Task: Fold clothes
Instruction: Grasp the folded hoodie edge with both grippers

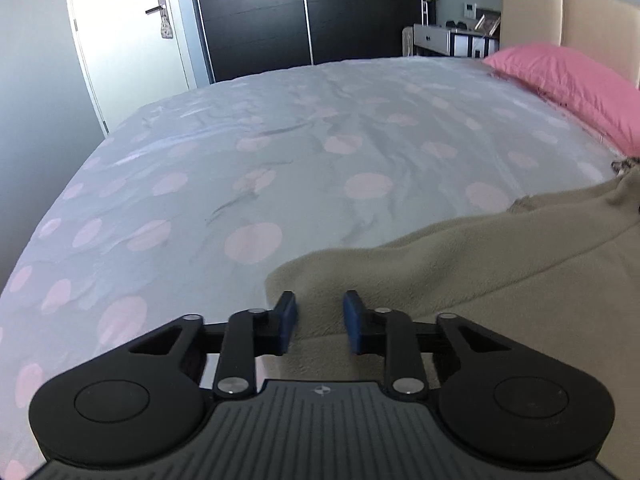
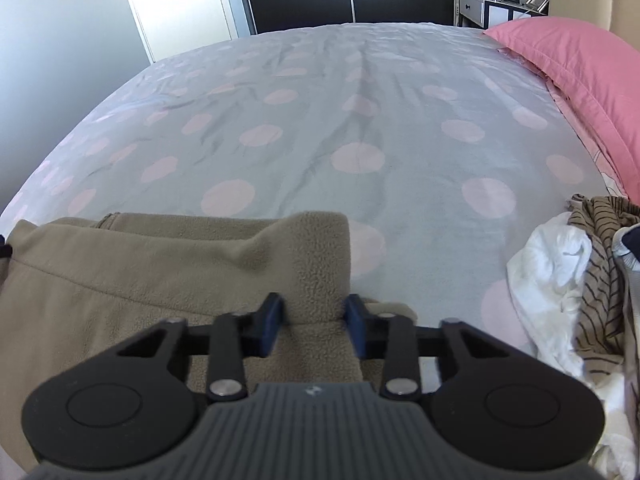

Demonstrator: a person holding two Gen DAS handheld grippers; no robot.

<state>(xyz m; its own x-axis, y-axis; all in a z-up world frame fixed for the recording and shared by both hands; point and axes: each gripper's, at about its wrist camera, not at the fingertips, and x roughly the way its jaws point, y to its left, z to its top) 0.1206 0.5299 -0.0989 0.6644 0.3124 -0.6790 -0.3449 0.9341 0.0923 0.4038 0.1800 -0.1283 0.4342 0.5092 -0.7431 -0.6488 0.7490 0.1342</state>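
We note soft, cool daylight, brightest as glare on the white door point(image 1: 120, 40). Shadows faint. Fisheye bends the bed point(image 1: 280, 140) outward; corners vignette black. Slight blur across the right wrist view.

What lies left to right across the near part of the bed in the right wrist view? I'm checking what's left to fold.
Fleece → right tool, with a fleece flap between its fingers → bare bedspread → clothes pile.
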